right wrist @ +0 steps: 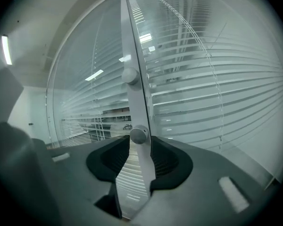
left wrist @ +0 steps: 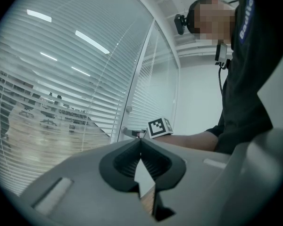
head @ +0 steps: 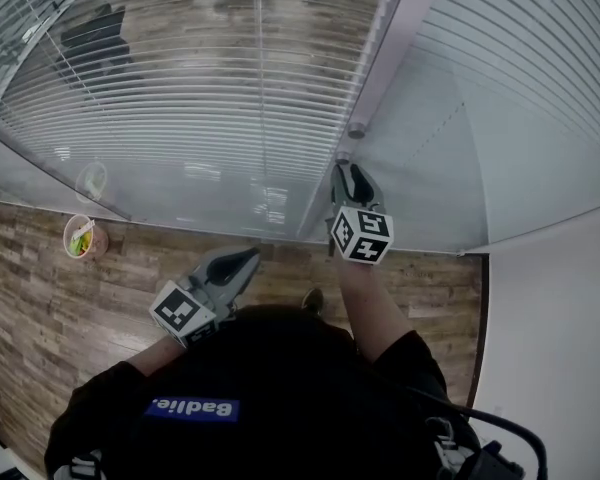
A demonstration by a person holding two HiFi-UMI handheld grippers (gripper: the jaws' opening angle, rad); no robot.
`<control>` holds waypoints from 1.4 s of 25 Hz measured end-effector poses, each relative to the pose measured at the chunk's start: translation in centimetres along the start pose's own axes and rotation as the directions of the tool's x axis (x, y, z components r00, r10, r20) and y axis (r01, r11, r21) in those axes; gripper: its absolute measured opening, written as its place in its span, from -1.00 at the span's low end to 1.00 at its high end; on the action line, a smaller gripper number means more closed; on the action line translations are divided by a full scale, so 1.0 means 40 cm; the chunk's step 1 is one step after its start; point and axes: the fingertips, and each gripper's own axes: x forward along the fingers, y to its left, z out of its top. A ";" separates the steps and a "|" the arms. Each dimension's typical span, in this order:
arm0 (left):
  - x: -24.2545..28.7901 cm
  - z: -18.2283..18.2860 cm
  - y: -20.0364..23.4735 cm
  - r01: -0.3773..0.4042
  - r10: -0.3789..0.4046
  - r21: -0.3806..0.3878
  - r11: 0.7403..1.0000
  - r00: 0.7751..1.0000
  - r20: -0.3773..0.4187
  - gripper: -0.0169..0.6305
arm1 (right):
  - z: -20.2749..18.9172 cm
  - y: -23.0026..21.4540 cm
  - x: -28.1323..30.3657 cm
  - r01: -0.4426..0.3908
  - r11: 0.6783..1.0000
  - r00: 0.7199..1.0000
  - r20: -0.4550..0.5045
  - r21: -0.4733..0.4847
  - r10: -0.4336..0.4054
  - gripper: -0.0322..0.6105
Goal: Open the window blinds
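Hanging back from the frame post point(head: 382, 56), the left gripper point(left wrist: 140, 142) has its jaws closed tip to tip on nothing. At the post, the right gripper point(right wrist: 139, 144) holds its jaws apart around the lower knob point(right wrist: 138, 134), seemingly without pressing it. Either side of the post, the blinds point(head: 180, 118) hang lowered behind glass.

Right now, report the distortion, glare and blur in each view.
Head view: the wide lens bends the blinds into arcs, and pale reflections sit on the glass. Left gripper view: ceiling-light streaks glare on the pane. Right gripper view: the window post bows, the corners go black, the knob is sharp.
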 end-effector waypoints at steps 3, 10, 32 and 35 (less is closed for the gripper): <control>-0.006 -0.001 0.003 0.004 -0.004 0.002 1.000 1.000 -0.007 -0.95 | 0.004 0.008 0.008 0.005 1.000 1.000 0.004 0.015 -0.005 -0.46; -0.018 0.005 0.012 0.020 -0.020 0.004 1.000 1.000 0.005 -0.95 | 0.015 0.007 0.021 0.038 0.998 0.999 0.005 0.058 -0.039 -0.49; -0.046 0.005 0.048 0.031 -0.031 -0.024 0.999 0.999 0.013 -0.95 | 0.017 0.017 0.029 0.157 0.900 0.980 -0.045 -0.406 -0.192 -0.50; -0.049 0.005 0.046 0.031 -0.031 -0.025 0.999 0.999 0.014 -0.95 | 0.015 0.019 0.029 0.164 0.857 0.976 -0.047 -0.489 -0.214 -0.50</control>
